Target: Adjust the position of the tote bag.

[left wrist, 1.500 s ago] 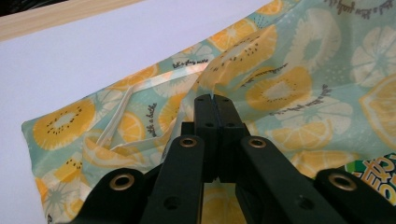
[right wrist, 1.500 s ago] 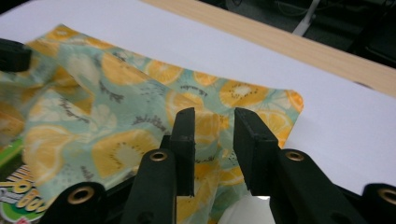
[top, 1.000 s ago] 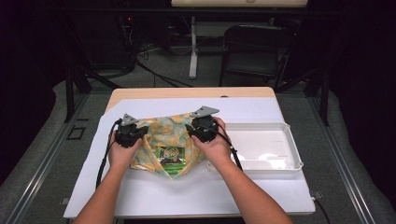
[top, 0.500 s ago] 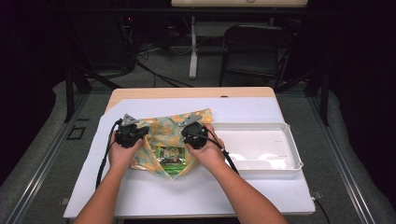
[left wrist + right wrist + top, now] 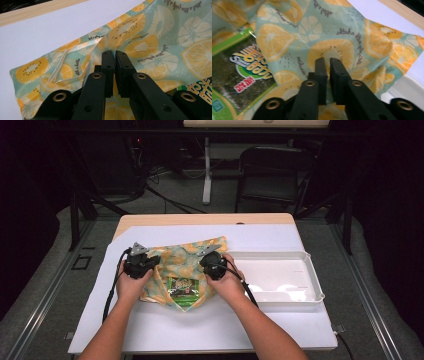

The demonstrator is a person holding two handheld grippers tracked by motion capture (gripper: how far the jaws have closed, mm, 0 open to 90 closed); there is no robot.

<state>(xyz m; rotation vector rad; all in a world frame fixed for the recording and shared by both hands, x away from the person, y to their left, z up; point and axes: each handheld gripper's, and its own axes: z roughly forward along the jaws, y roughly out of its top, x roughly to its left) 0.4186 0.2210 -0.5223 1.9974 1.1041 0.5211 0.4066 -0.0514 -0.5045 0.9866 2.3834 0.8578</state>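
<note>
Two tools work at one fruit-print bag [image 5: 185,262] on the table [image 5: 210,220], which carries a white sheet [image 5: 260,237]. To the right, just beside the bag, sits a white tray [image 5: 305,270]. The bag lies on the sheet near the table's middle, crumpled, its mouth toward the person; the print shows orange and kiwi slices on pale teal. A green snack packet [image 5: 183,287] pokes out of the bag's near end, between the two hands.

Left tool [image 5: 145,261] grips the bag's left side; in the left gripper view its jaws stand almost together, a narrow slit between them, with a fold of the bag [image 5: 140,37] pinched there. Right tool [image 5: 207,260] sits on the bag's right side; its jaws have just been closing and now stand nearly together on the cloth [image 5: 332,50], the packet [image 5: 239,72] lying just to one side of them in the right gripper view.
</note>
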